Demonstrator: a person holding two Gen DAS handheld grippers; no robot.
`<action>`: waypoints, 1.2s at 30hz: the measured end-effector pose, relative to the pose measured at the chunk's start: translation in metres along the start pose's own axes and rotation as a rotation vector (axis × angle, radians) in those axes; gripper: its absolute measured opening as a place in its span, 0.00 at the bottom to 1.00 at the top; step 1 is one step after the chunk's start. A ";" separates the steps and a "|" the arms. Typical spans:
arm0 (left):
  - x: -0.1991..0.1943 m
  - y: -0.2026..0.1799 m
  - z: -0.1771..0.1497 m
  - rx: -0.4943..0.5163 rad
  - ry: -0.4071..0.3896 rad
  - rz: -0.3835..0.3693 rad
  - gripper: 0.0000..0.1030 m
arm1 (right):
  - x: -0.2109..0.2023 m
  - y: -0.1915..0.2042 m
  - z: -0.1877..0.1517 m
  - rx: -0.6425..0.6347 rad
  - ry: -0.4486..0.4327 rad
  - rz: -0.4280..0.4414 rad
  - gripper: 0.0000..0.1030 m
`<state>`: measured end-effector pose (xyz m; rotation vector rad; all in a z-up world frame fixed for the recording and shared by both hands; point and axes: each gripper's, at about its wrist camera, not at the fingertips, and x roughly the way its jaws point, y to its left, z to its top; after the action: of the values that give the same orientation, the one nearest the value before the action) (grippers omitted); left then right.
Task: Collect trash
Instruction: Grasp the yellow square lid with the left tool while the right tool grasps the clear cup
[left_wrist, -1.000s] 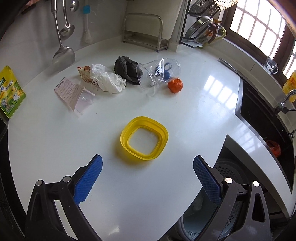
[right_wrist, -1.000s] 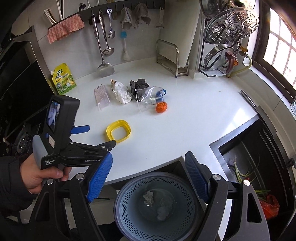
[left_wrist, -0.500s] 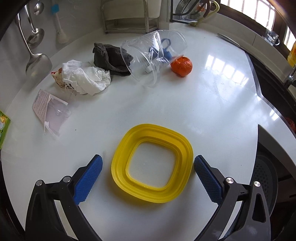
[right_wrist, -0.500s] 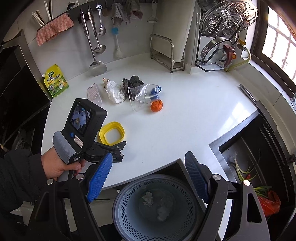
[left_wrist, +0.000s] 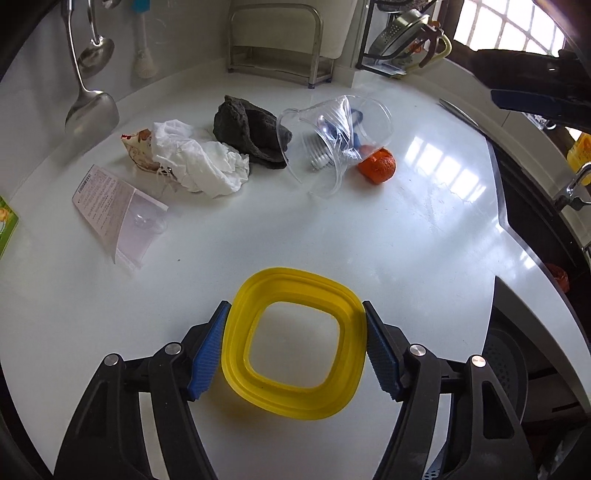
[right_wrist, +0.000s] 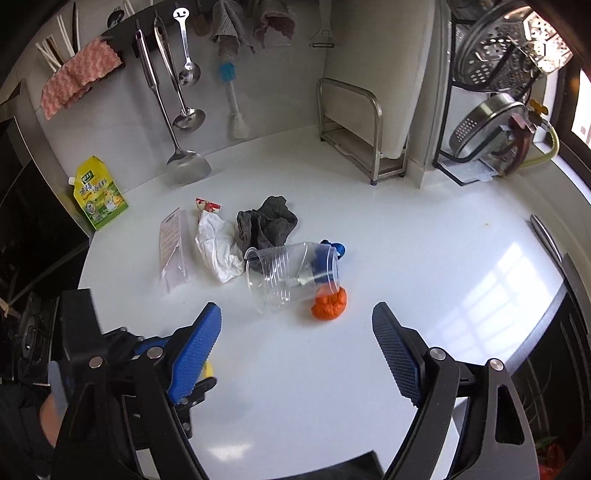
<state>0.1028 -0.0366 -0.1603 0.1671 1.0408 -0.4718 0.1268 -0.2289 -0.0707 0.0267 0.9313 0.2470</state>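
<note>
The yellow square plastic ring (left_wrist: 295, 339) lies flat on the white surface (left_wrist: 406, 240) between the closing left tool's (left_wrist: 291, 350) blue pads, both touching its sides. The right tool (right_wrist: 295, 350) gapes wide, empty.

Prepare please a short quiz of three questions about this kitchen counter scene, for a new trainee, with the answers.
1. True or false: the clear plastic cup stands upright on the counter.
2. Which thing sits between the pads of the left tool? A) dark cloth B) yellow square ring C) orange peel
3. Fill in: the white crumpled tissue lies between the printed plastic packet and the dark ____.

Key
1. False: it lies on its side, beside the orange peel.
2. B: the yellow square ring, as the jaws are closing on it.
3. cloth.
</note>
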 end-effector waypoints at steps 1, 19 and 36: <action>-0.005 0.003 -0.001 -0.009 -0.005 -0.002 0.65 | 0.010 0.001 0.003 -0.013 0.002 -0.013 0.79; -0.022 0.036 -0.013 -0.032 -0.014 0.009 0.65 | 0.100 0.070 -0.011 -0.282 -0.055 -0.444 0.87; -0.019 0.042 -0.015 -0.028 -0.005 -0.005 0.65 | 0.142 0.020 0.012 -0.112 0.112 -0.252 0.79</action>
<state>0.1019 0.0121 -0.1552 0.1380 1.0428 -0.4621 0.2139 -0.1772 -0.1734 -0.2084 1.0206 0.0668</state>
